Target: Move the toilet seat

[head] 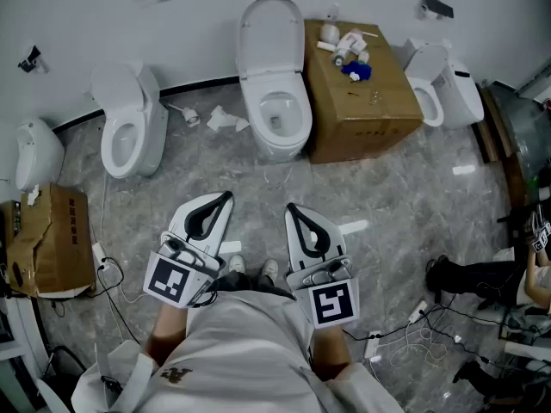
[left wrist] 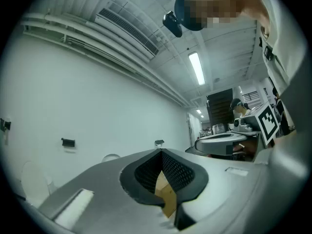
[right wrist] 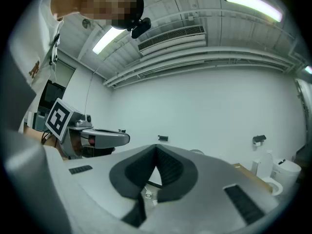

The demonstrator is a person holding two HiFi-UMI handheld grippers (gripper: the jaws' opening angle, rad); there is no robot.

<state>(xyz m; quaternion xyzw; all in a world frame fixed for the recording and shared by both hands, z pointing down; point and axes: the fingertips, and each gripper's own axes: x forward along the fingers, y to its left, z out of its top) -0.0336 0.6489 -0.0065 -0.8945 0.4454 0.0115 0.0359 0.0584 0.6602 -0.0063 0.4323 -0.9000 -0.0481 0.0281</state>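
A white toilet (head: 275, 101) stands against the far wall in the head view, its lid (head: 269, 31) raised and the seat ring (head: 297, 110) lying round the open bowl. My left gripper (head: 225, 198) and right gripper (head: 291, 207) are held side by side close to my body, well short of the toilet, pointing toward it. Both are shut with nothing between the jaws. In the left gripper view the left gripper (left wrist: 161, 152) points up at the wall and ceiling. The right gripper (right wrist: 156, 147) does the same in the right gripper view.
A cardboard box (head: 357, 93) with small bottles on top stands right of the middle toilet. A second toilet (head: 129, 123) stands at the left, a third (head: 439, 89) at the right. Crumpled paper (head: 225, 120) lies on the marble floor. Cables (head: 413, 325) and a torn box (head: 47, 239) lie near me.
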